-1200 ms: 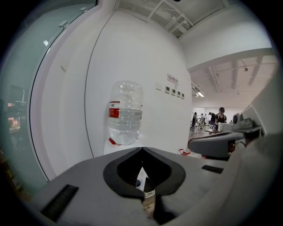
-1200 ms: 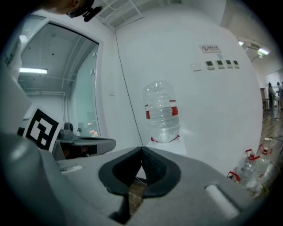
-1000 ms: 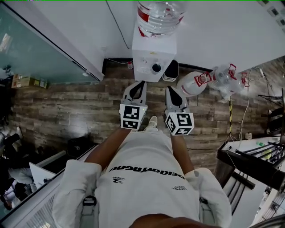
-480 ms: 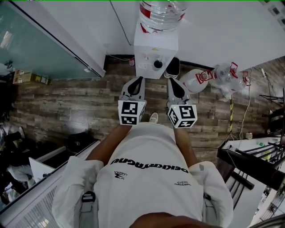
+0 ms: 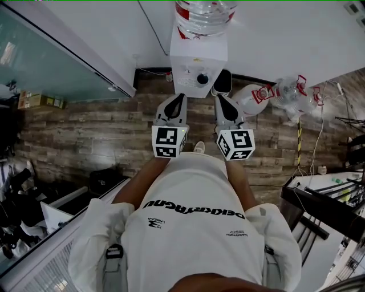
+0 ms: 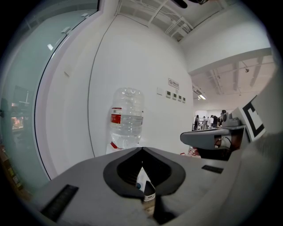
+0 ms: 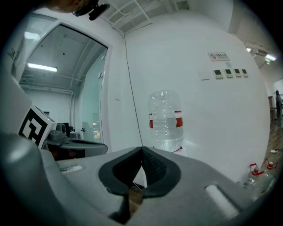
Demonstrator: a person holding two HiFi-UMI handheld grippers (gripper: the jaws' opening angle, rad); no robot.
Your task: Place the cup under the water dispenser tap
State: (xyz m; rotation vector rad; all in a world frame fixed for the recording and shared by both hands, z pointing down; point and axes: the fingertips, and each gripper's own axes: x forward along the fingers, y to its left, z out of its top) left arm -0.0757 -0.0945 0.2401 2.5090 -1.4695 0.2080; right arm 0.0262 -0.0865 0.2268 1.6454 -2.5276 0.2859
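The white water dispenser [image 5: 197, 65] stands against the wall with a clear water bottle [image 5: 204, 12] on top and a dark round knob on its front. My left gripper [image 5: 178, 97] and right gripper [image 5: 220, 98] are held side by side just in front of it, both pointing at it. Both are shut with nothing between their jaws. In the left gripper view the jaws [image 6: 142, 149] meet below the bottle [image 6: 126, 117]. The right gripper view shows the same: closed jaws [image 7: 141, 148] under the bottle [image 7: 165, 119]. No cup shows in any view.
A black bin [image 5: 223, 82] sits right of the dispenser. Large empty water bottles [image 5: 274, 96] lie on the wooden floor farther right. A glass partition [image 5: 51, 63] runs along the left. A dark table [image 5: 325, 199] with cables stands at the lower right.
The head camera has shifted a little and the dispenser sits slightly higher in view. Both grippers stay shut and side by side in front of it.
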